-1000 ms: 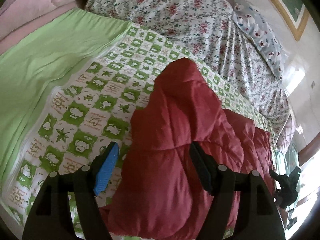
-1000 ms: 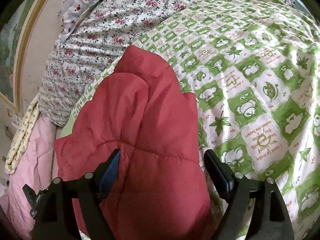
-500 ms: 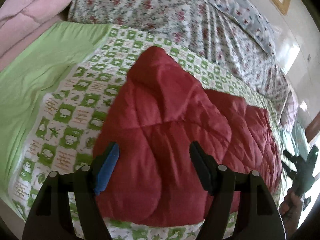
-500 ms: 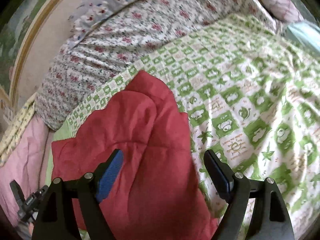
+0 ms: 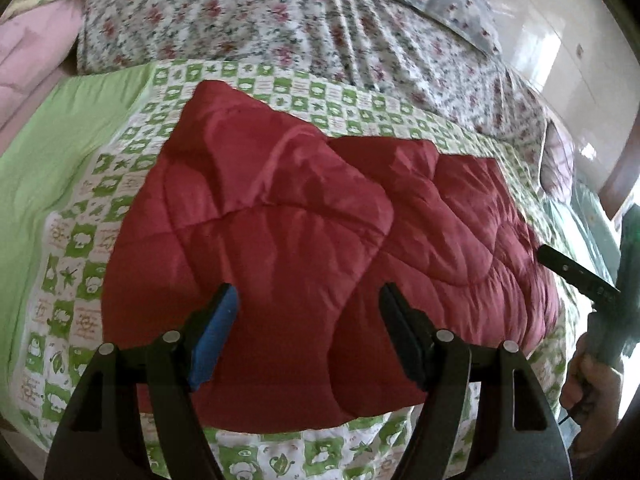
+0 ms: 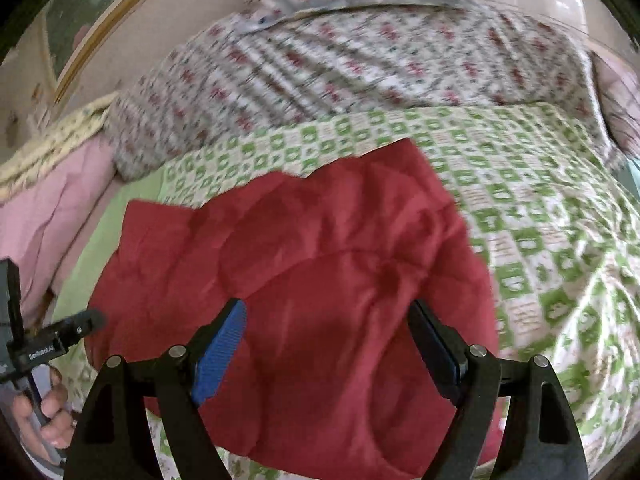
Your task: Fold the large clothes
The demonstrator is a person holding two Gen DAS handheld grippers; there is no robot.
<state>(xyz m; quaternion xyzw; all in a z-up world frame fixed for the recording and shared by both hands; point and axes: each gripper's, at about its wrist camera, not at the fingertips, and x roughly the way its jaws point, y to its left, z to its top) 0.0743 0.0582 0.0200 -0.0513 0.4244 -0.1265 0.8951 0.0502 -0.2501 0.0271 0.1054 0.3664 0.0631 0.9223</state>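
Red quilted garment [image 5: 304, 240] lengthwise across bed

A bed under a green-checked sheet [image 5: 100, 240] – floral quilt [image 5: 248, 16] heaped behind, framed picture [image 6: 92, 20] on the pale wall.

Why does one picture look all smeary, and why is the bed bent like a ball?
In the right wrist view, the flowered bedding and green checked cover are streaked by motion blur; the left wrist view is sharper, with quilting lines clear on the red jacket. Both views bulge because of the fisheye lens. There's bright glare on the wall in the left wrist view.
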